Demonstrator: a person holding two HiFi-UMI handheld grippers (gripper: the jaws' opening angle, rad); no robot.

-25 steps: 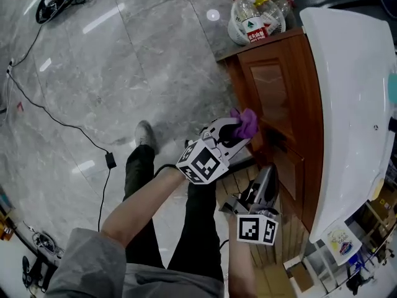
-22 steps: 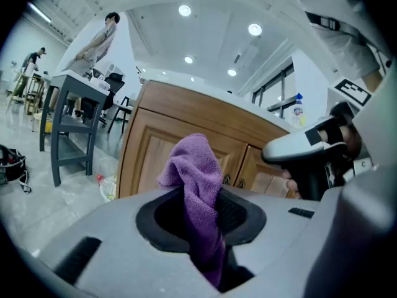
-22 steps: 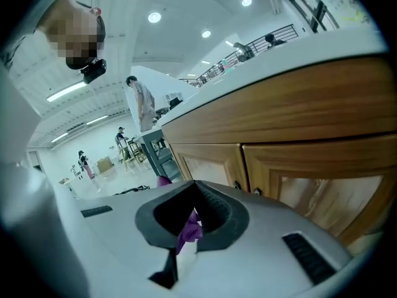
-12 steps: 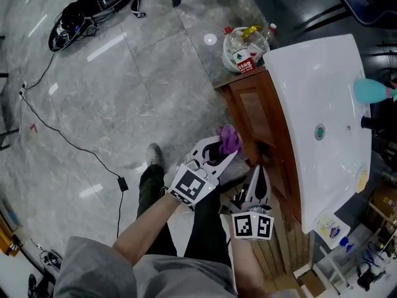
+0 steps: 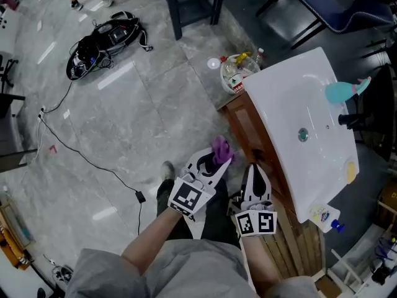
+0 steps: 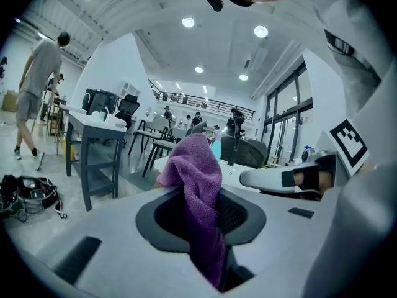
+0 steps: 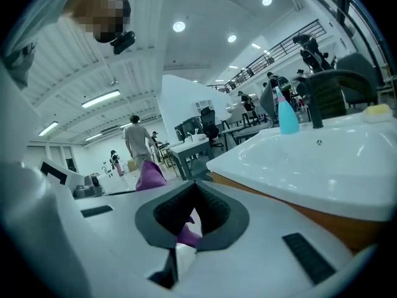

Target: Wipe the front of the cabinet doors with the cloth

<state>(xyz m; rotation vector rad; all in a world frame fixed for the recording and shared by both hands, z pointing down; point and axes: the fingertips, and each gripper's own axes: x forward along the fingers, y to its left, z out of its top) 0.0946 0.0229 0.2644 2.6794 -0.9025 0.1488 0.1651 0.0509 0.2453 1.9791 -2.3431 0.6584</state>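
no text, label or number legible in any view

A purple cloth is pinched, bunched and upright, between the jaws of my left gripper. Its folded top pokes out past the tips. In the head view it sits just beside the reddish-brown wooden cabinet doors. I cannot tell whether it touches them.
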